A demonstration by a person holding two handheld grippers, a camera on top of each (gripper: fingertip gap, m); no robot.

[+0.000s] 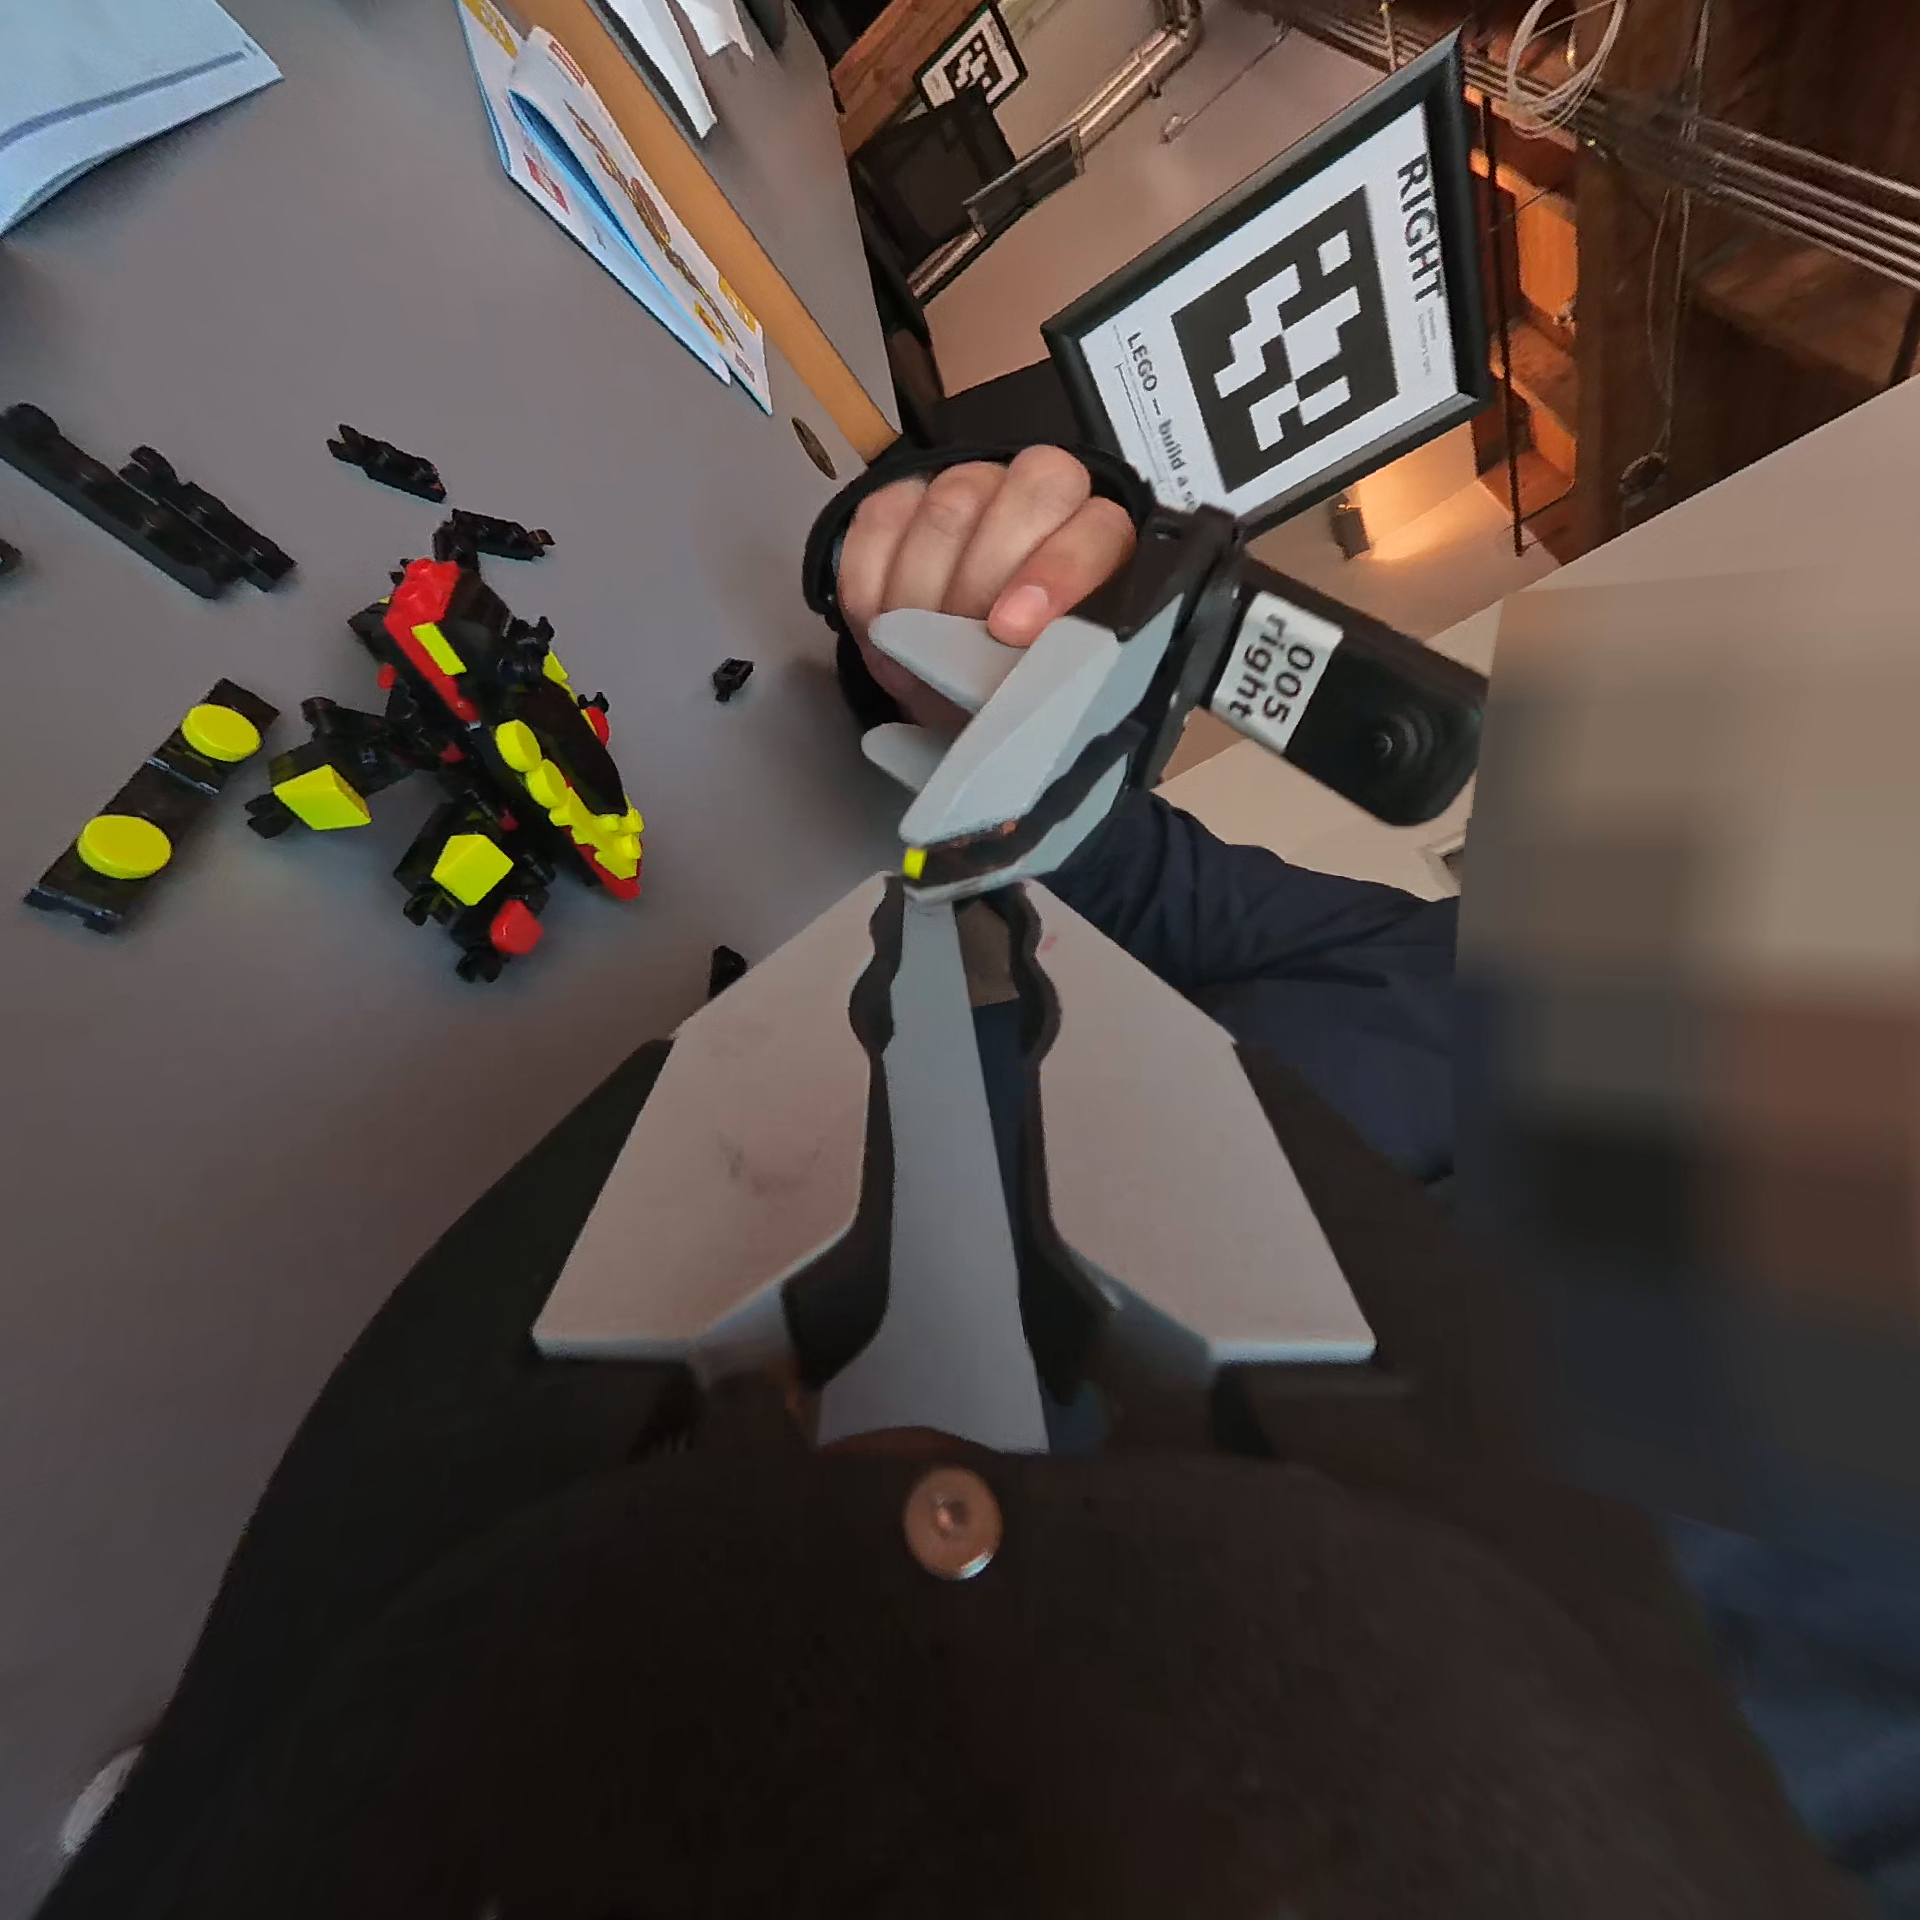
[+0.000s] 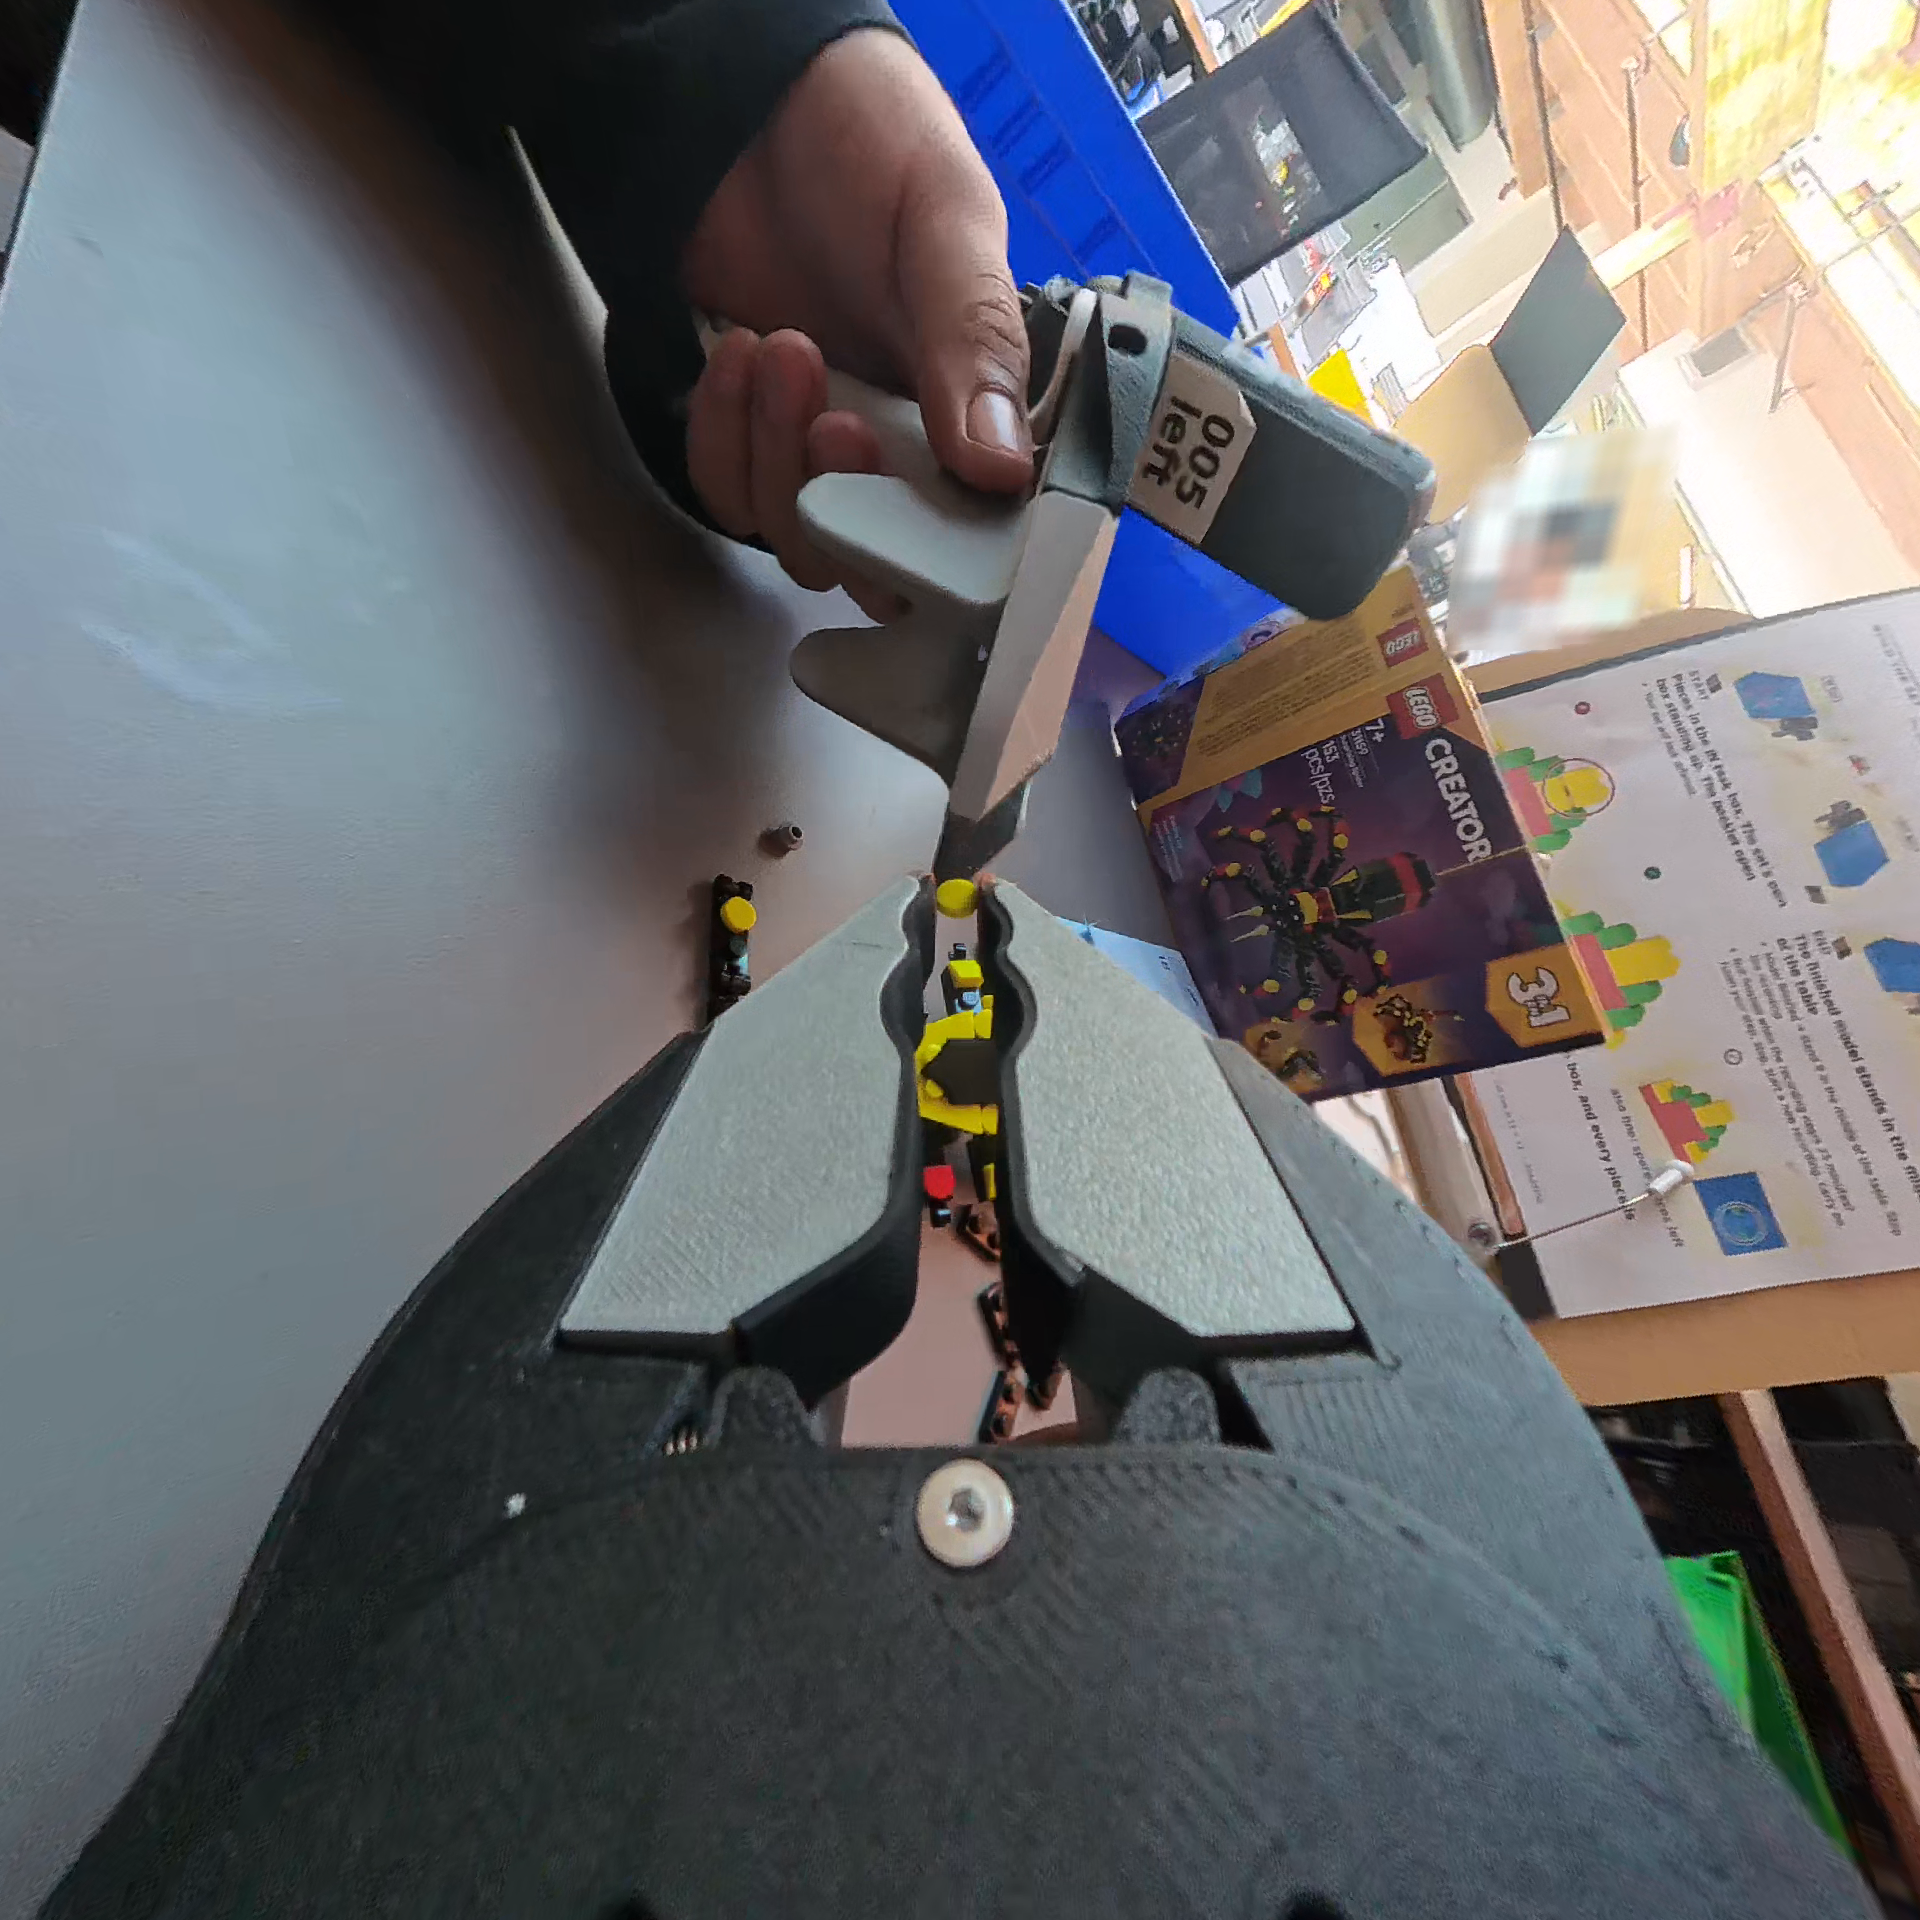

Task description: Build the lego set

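Observation:
My right gripper is shut on a small yellow round tile and holds it in the air above the table. My left gripper is closed, and its tips meet the right gripper tip to tip. It seems to pinch a small black piece against the tile. In the right wrist view the left gripper comes down from above, edge-on. The partly built black, red and yellow model lies on the grey table, left of both grippers.
A black plate with two yellow round tiles, long black plates and small black pieces lie around the model. The set's box, an instruction sheet and a framed marker sign stand at the table's edge. My two grippers' fingertips are within a few centimetres of each other.

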